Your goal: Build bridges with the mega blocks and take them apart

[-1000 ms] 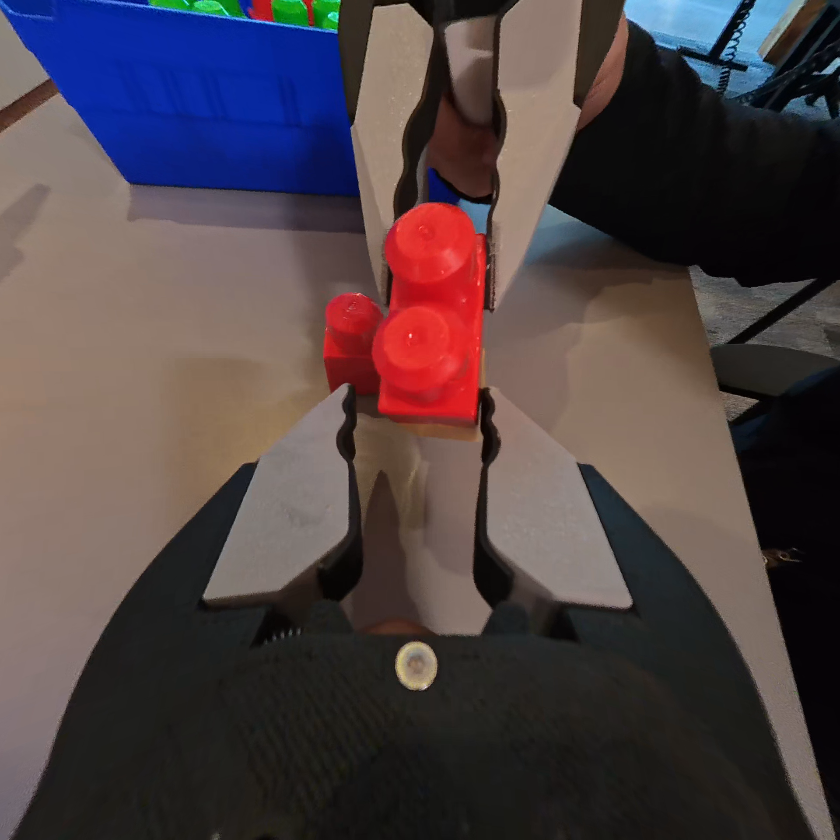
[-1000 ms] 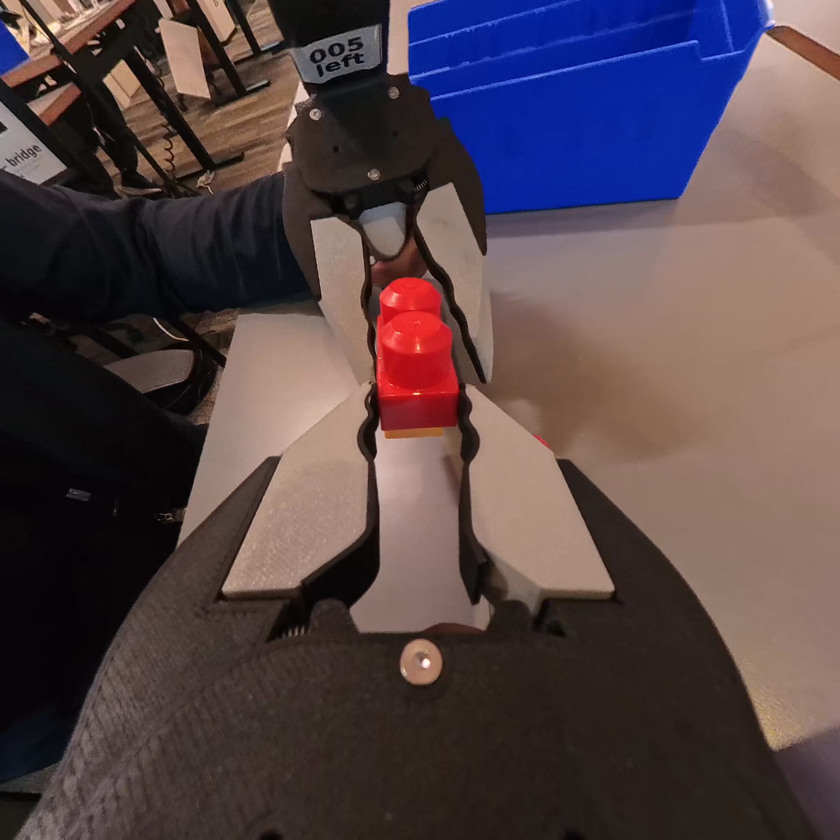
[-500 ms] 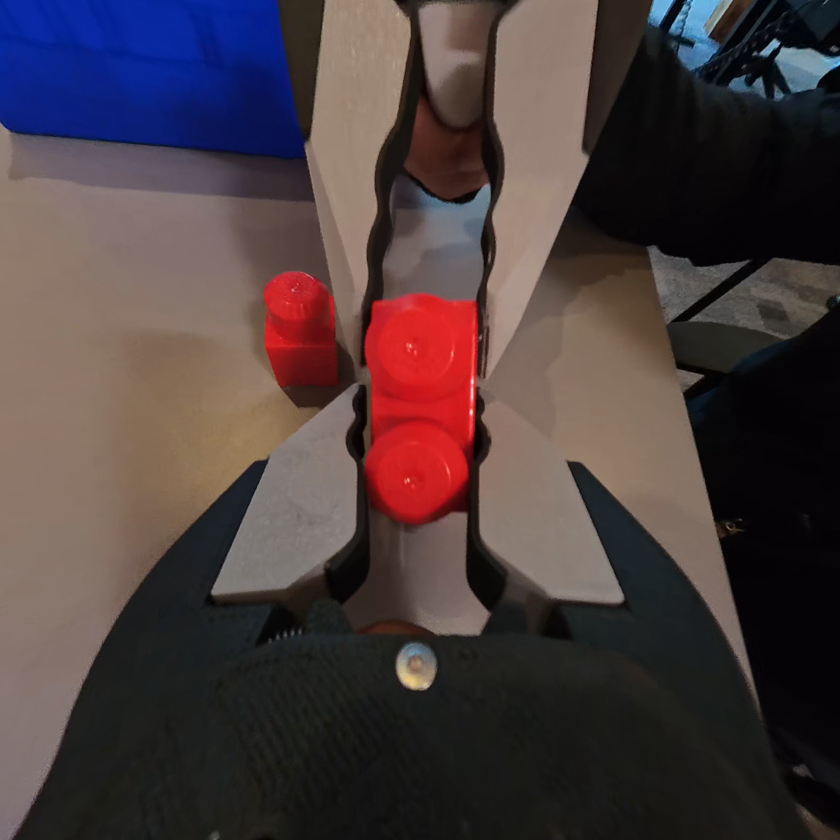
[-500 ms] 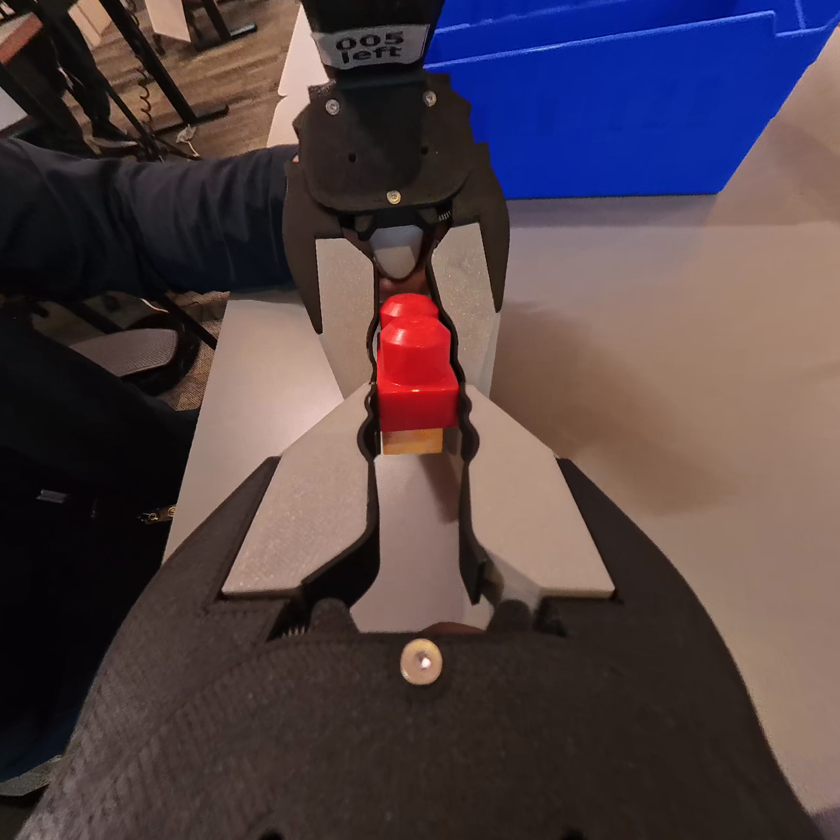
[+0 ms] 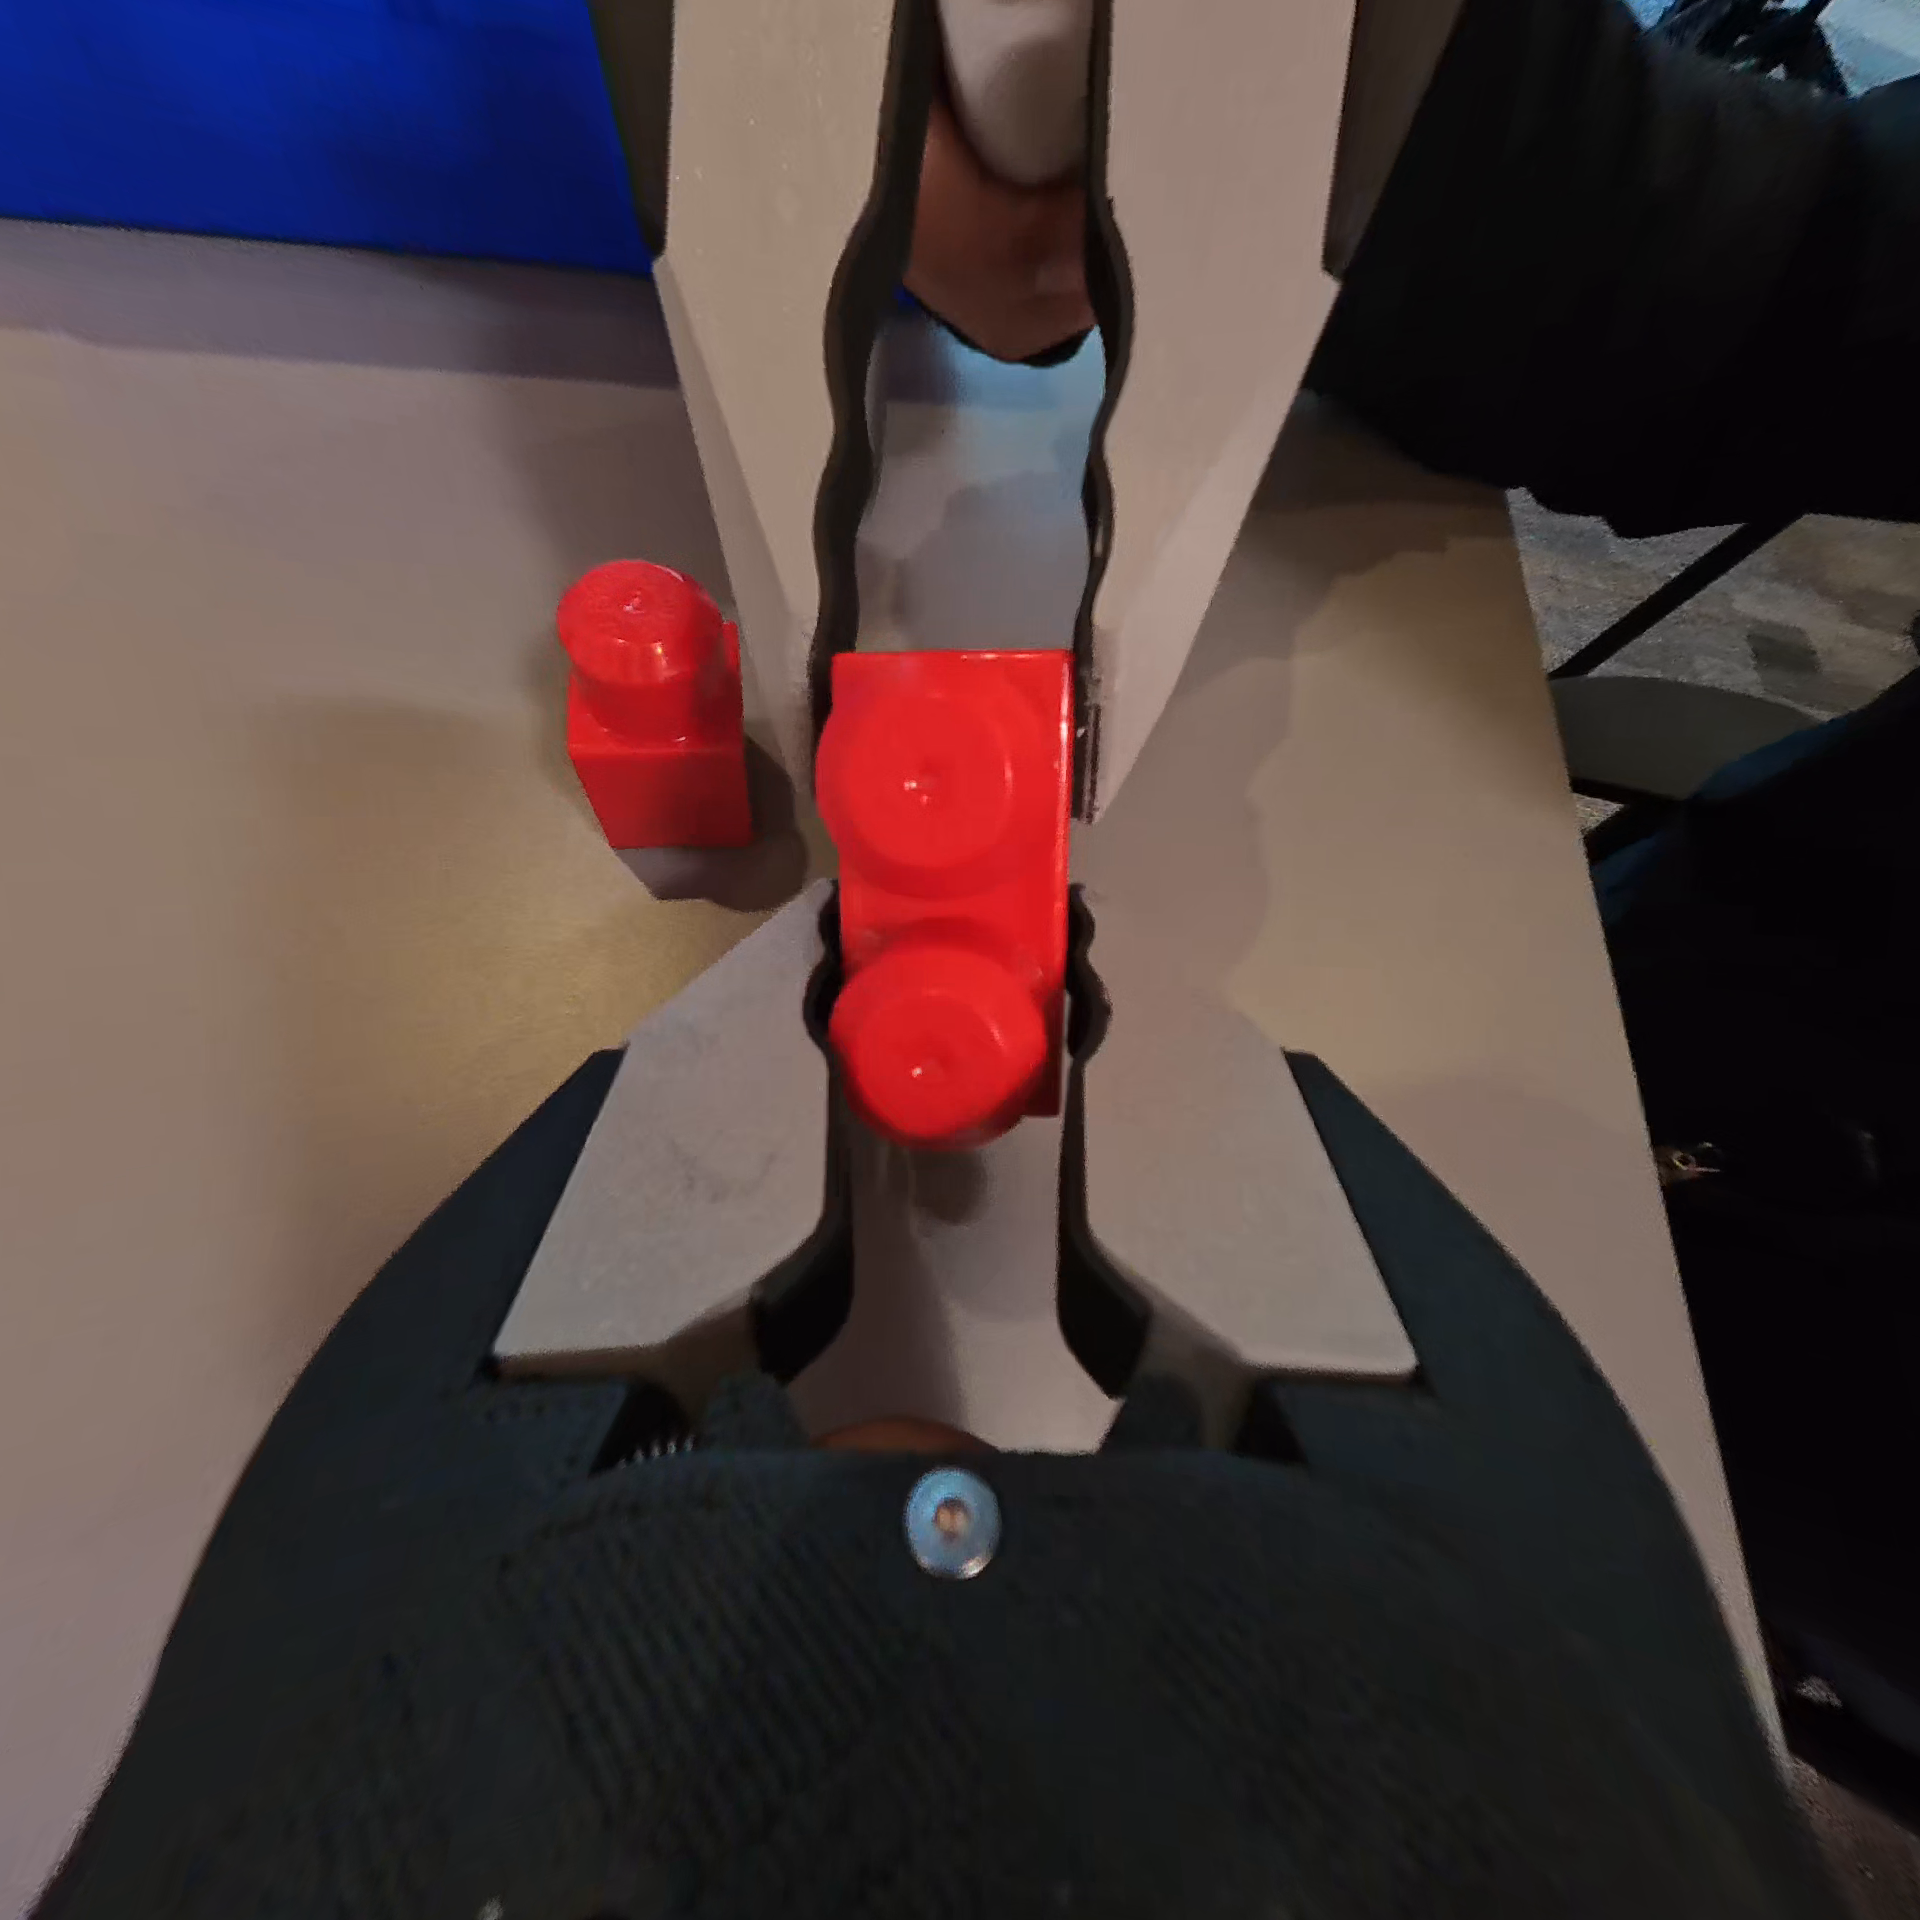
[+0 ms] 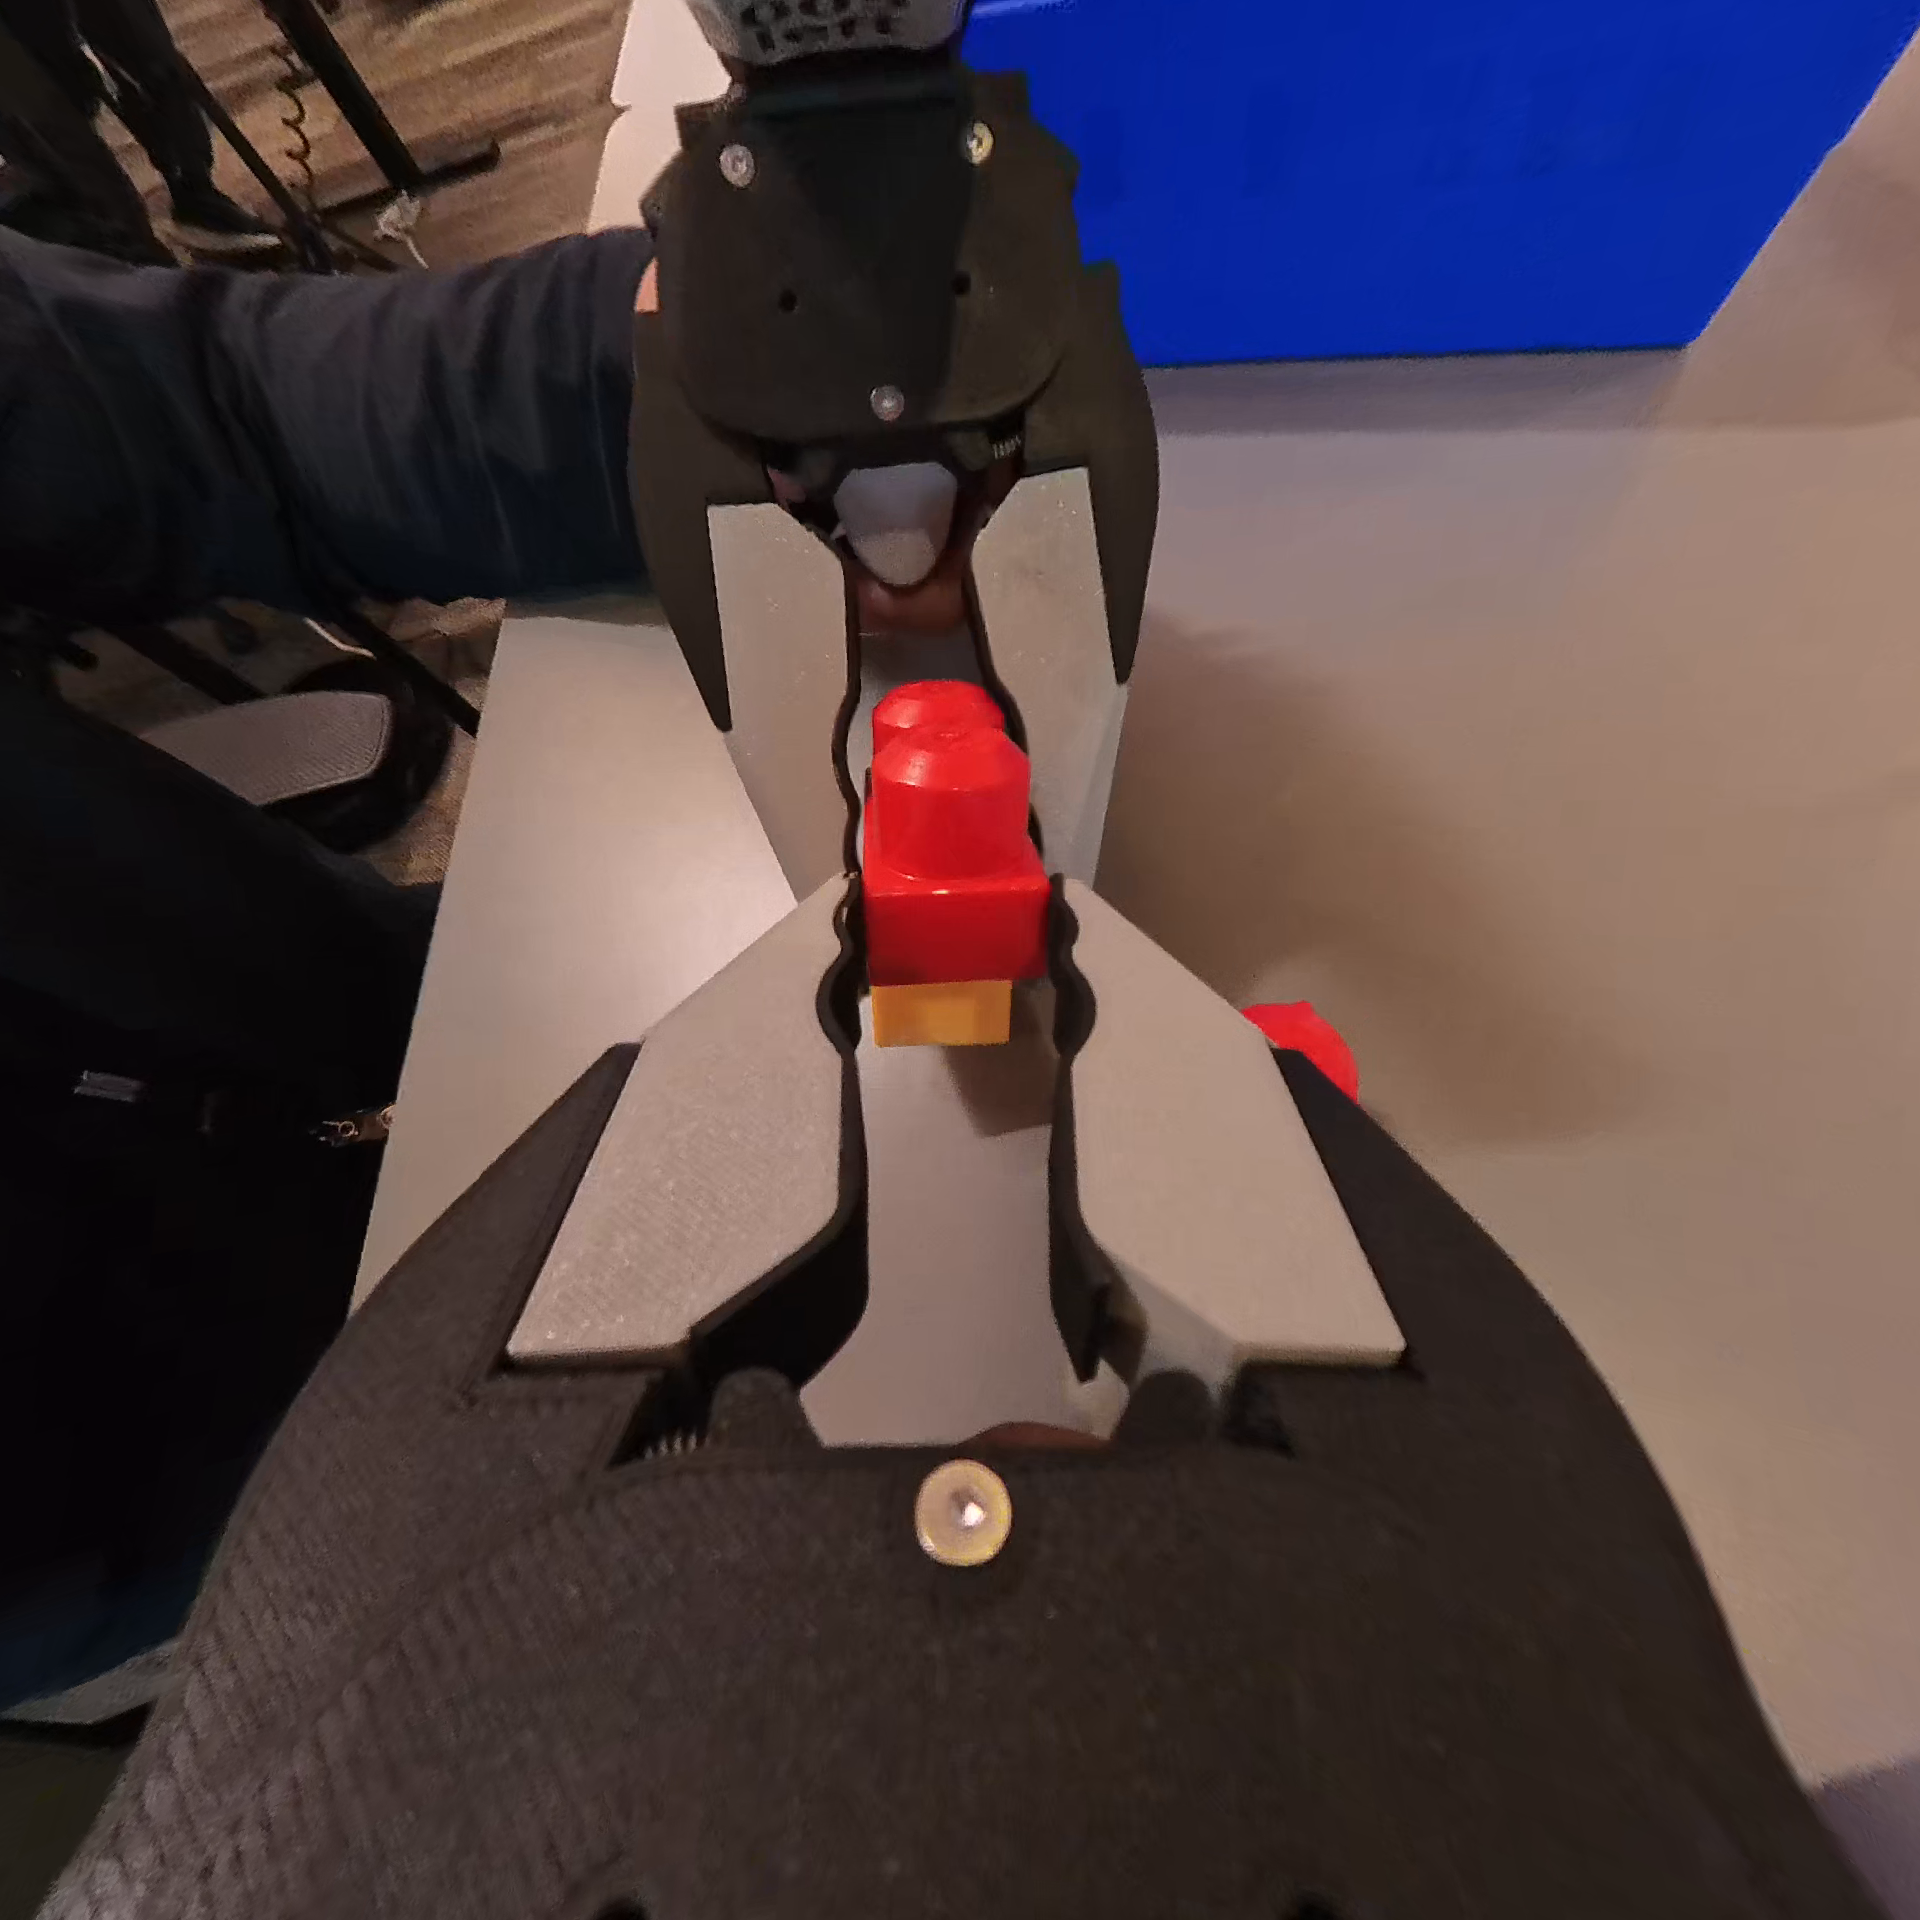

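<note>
Left gripper closing round the near end of the red two-stud block, pads right beside its sides but a sliver of gap showing on the right, so not counted as a firm grip. Single red block standing on the worktop just left of it, blue bin at the far left. Red two-stud block in the middle, raised off the worktop, with a yellow block plugged beneath its end (seen only in the right wrist view). Right gripper clenched on the opposite end of the same red block, both pads pressing its sides.

Likely step: pulling red and yellow apart, or passing the pair across. Risks, as a judgement: a twist between two opposed grips popping the yellow block loose to drop and bounce; a loose left hold slipping off smooth plastic; a sideways swing knocking over the single red block.
</note>
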